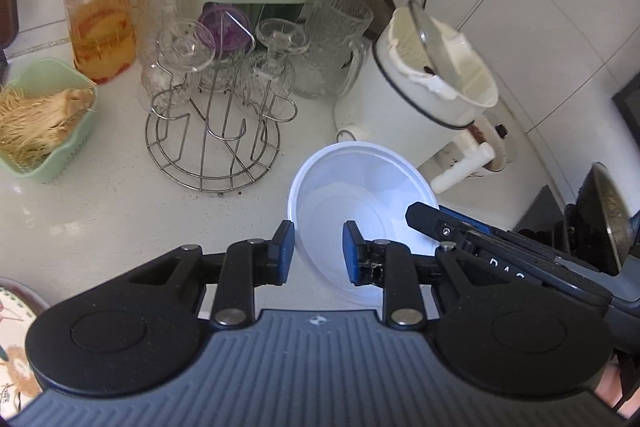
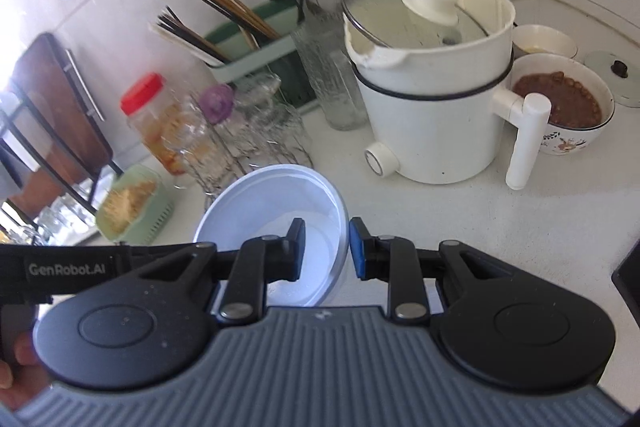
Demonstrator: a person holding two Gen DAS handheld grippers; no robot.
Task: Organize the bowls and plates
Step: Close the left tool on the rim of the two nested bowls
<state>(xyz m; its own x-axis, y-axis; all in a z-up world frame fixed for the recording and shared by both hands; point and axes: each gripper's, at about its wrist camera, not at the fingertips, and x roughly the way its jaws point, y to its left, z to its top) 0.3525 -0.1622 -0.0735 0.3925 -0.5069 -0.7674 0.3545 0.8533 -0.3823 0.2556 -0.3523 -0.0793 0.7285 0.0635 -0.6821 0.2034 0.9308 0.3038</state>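
A white plastic bowl [image 1: 352,187] hangs between my two grippers above the white counter [image 1: 100,207]. My left gripper [image 1: 319,253] is shut on its left rim, one blue pad outside the wall and one inside. In the left wrist view a finger [image 1: 424,221] of the right gripper reaches over the bowl's opposite rim. The right wrist view shows the same bowl [image 2: 272,199], with my right gripper [image 2: 327,249] shut on its right rim. The left gripper's body [image 2: 68,269] is at that view's left edge, its fingers hidden.
Right behind the bowl stands a white electric pot [image 1: 420,95] with a tilted lid. A wire rack of glasses [image 1: 212,147], a red-lidded jar [image 1: 100,15] and a green basket [image 1: 44,115] are to the left. A bowl of brown food [image 2: 560,103] sits at right, and a dark pan [image 1: 600,223].
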